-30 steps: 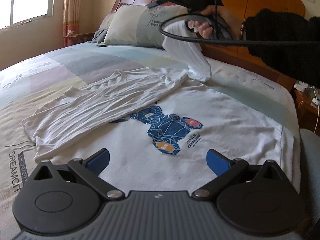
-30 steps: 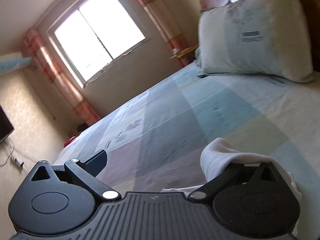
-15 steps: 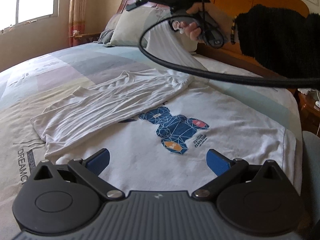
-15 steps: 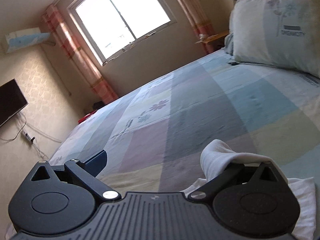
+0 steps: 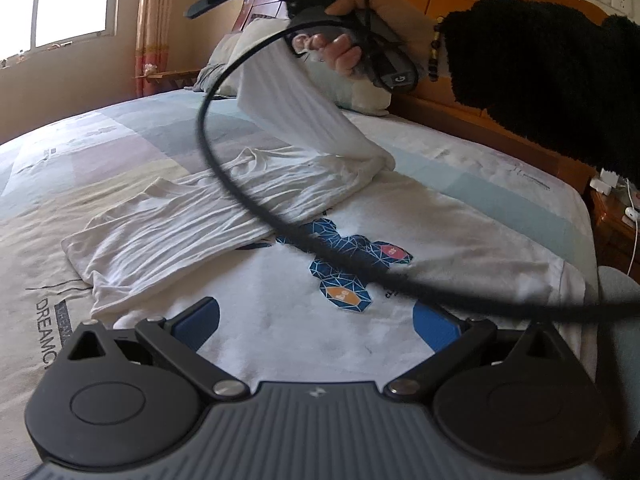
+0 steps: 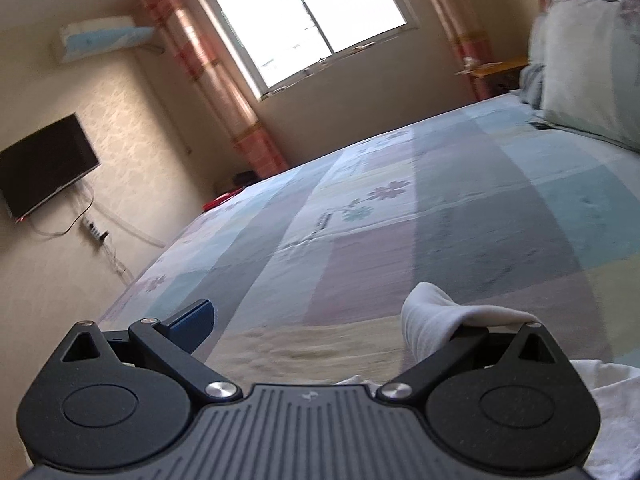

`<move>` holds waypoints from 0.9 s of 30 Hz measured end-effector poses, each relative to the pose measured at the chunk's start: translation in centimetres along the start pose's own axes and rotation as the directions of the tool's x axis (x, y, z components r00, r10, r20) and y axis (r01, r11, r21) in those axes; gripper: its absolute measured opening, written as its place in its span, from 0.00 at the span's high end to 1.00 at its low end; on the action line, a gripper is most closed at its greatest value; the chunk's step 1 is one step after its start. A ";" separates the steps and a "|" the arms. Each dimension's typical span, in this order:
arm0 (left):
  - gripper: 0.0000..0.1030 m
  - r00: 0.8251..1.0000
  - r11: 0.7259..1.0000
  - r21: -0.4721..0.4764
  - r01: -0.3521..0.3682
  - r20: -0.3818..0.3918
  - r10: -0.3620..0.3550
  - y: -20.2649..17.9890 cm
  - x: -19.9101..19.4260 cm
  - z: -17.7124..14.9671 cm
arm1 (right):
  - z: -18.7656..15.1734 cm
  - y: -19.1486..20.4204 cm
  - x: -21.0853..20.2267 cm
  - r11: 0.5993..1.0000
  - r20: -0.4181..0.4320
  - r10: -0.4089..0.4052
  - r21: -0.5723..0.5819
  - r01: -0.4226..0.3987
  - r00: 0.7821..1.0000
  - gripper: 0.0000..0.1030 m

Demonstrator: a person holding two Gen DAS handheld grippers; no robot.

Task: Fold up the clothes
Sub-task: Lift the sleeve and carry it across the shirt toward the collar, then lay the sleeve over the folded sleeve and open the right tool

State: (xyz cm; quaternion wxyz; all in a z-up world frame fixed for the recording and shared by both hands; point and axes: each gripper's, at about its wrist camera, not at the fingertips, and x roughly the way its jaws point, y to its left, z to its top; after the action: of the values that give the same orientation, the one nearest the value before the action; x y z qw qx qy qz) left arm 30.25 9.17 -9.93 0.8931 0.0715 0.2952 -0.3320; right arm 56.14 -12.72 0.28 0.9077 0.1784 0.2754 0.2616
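Left wrist view: shirt [image 5: 400, 280] lies on the bed [image 5: 100, 152], one side folded across.
Right gripper [image 6: 308, 320]: fingers apart, sleeve [image 6: 436, 312] draped over one, raised.
Left gripper [image 5: 316, 316]: fingers apart, empty.
Left to do: sleeve, far side, final folds.

**Daylight room, blown-out window, fisheye bend**

Daylight pours from the bright glass window [image 6: 308, 20], ahead of the right gripper, its panes overexposed to plain white. The patchwork pastel bedspread [image 6: 420, 240] is evenly lit with soft shadows. Both views bow strongly at the edges, with dark corners. The right view is slightly smeared; the looping black cable [image 5: 256, 208] near the left gripper is blurred.
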 end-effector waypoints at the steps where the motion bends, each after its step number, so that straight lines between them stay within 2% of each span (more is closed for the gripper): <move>1: 0.01 1.000 1.000 -0.001 0.001 0.002 -0.001 0.0 -0.1 0.0 | -0.1 0.5 0.2 1.000 -0.007 0.009 -0.008 -0.009 1.000 0.00; 5: 0.01 1.000 1.000 -0.005 0.003 0.008 -0.003 0.1 -0.3 -0.1 | -1.1 2.2 1.7 0.998 -0.066 0.036 -0.055 -0.040 0.997 0.00; 9: 0.01 1.000 1.000 -0.002 -0.002 -0.010 0.002 0.2 -0.2 -0.5 | -3.0 2.9 3.4 0.995 -0.161 0.051 -0.079 -0.065 0.986 0.00; 18: 0.01 0.999 1.000 -0.002 -0.017 -0.049 0.017 0.5 -0.3 -1.5 | -8.6 3.1 6.8 0.991 -0.354 0.089 -0.062 -0.119 0.931 0.00; 23: 0.01 0.999 1.000 -0.003 -0.011 -0.049 0.011 0.6 -0.3 -1.6 | -11.0 4.1 7.3 0.980 -0.429 0.044 -0.159 -0.124 0.902 0.00; 27: 0.01 0.999 1.000 0.003 0.000 -0.054 0.000 0.5 -0.2 -1.7 | -12.7 3.6 7.2 0.983 -0.451 -0.027 -0.175 -0.058 0.892 0.00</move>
State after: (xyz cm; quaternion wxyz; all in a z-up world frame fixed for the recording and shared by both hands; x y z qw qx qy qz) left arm 29.64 10.20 -11.29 0.8847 0.0820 0.3186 -0.3303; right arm 52.39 -3.43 -10.95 0.8294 0.0306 0.4517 0.3274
